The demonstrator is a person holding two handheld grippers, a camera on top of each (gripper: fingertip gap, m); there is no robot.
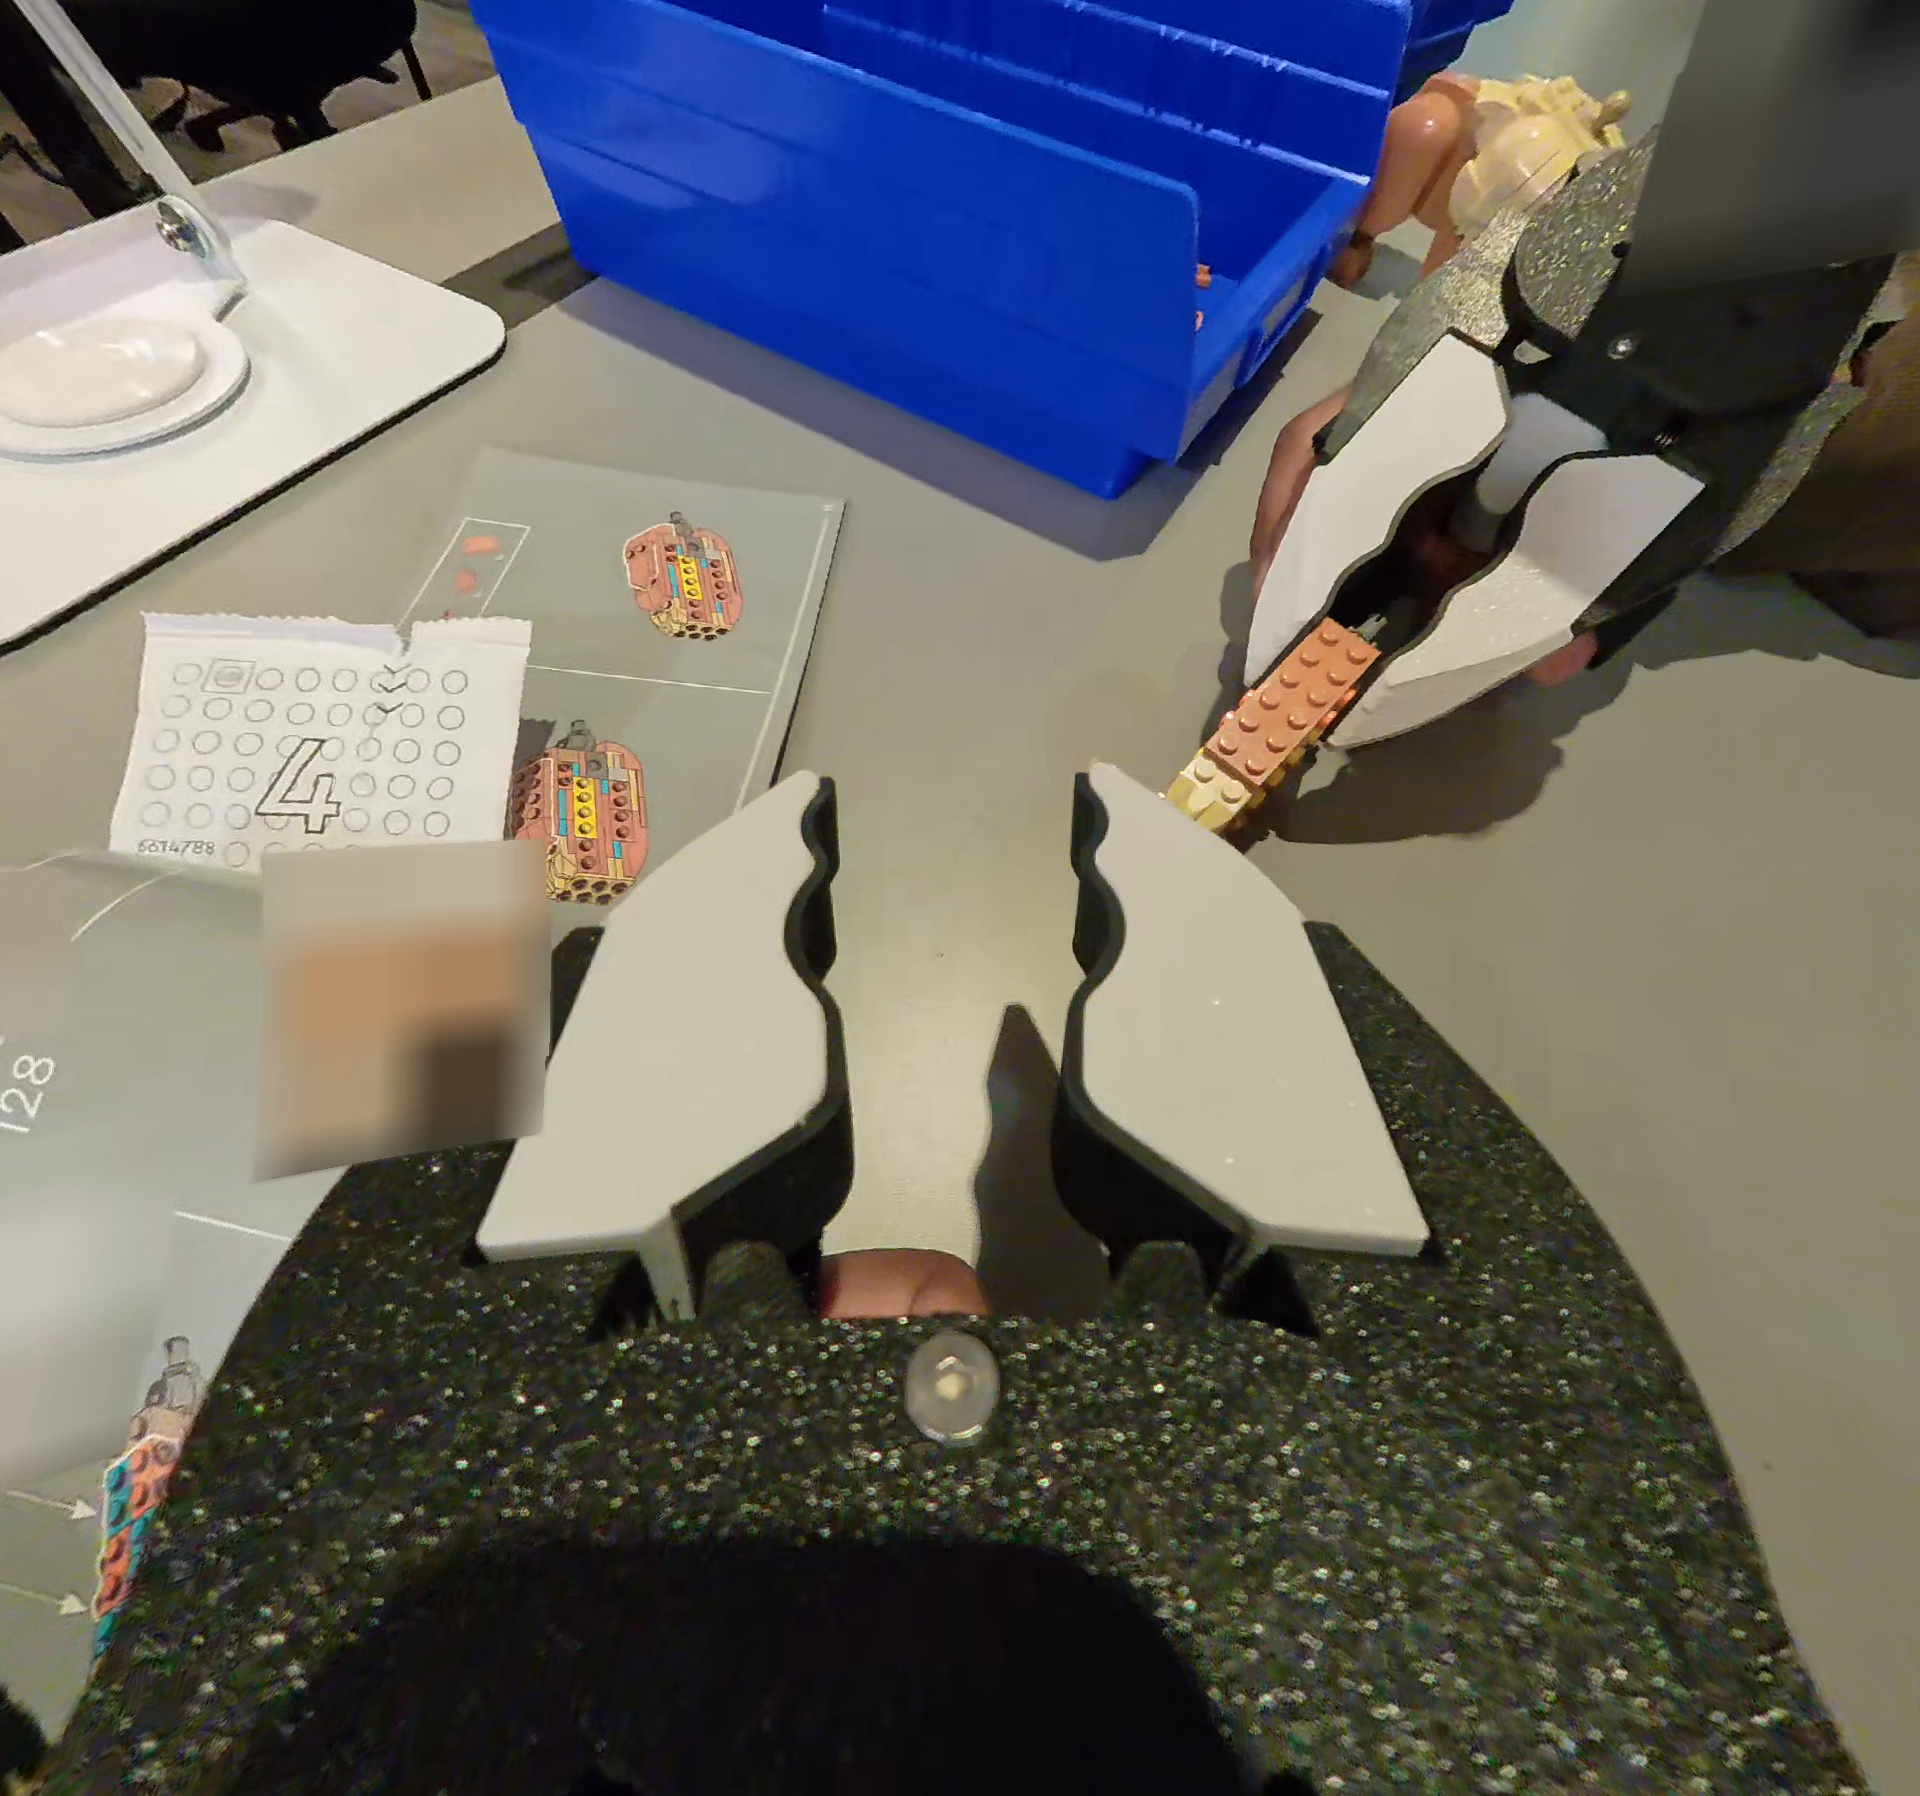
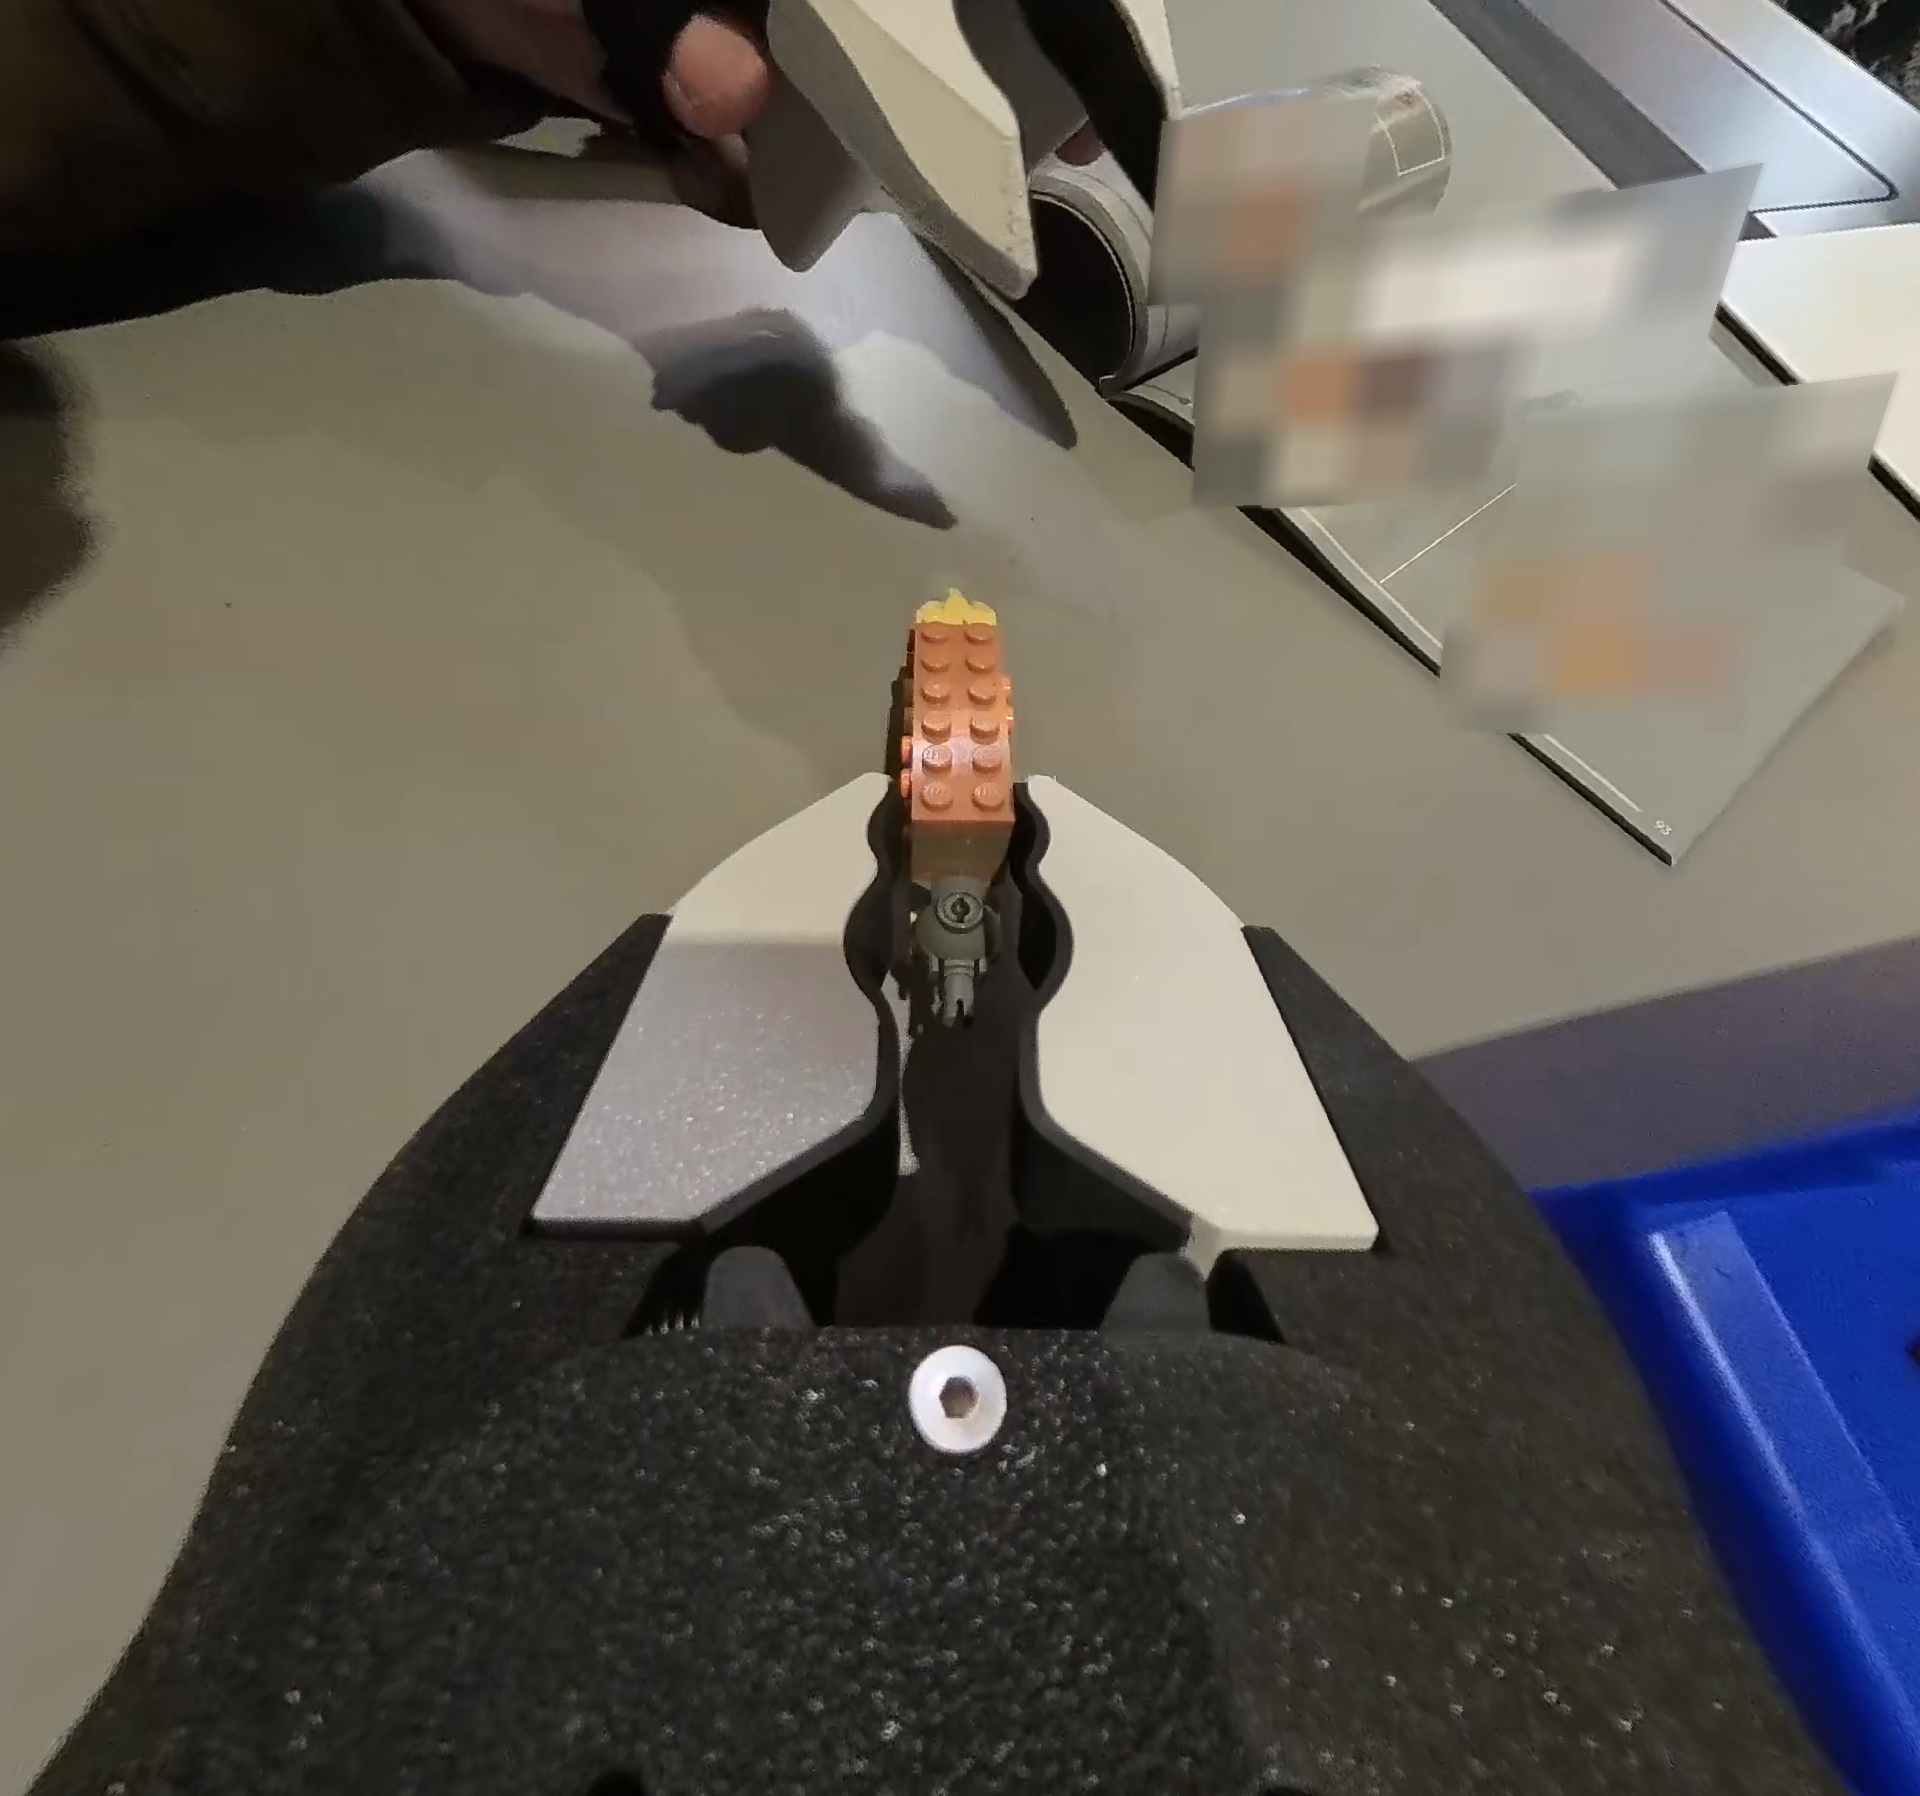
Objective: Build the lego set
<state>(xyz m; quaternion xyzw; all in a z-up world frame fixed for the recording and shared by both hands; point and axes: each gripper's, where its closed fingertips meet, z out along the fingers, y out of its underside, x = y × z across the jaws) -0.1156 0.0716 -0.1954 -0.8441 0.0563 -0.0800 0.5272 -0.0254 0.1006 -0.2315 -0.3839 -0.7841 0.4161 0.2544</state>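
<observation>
With the right gripper clamped on the narrow orange studded brick assembly, bring the empty, wide-open left gripper squarely around its tan far tip, ahead of the right fingertips, without twisting

Open grey table straight ahead of the left gripper, jaws apart, nothing between them. Blocked farther ahead by the blue bin. Hemmed on the left by the open booklet and the torn paper bag lying flat, with a white stand base beyond. Crowded on the right by the right gripper and its brick piece, just beside the left gripper's right finger. Bare tabletop wide and free left of that piece; blue bin corner close at its right.
</observation>
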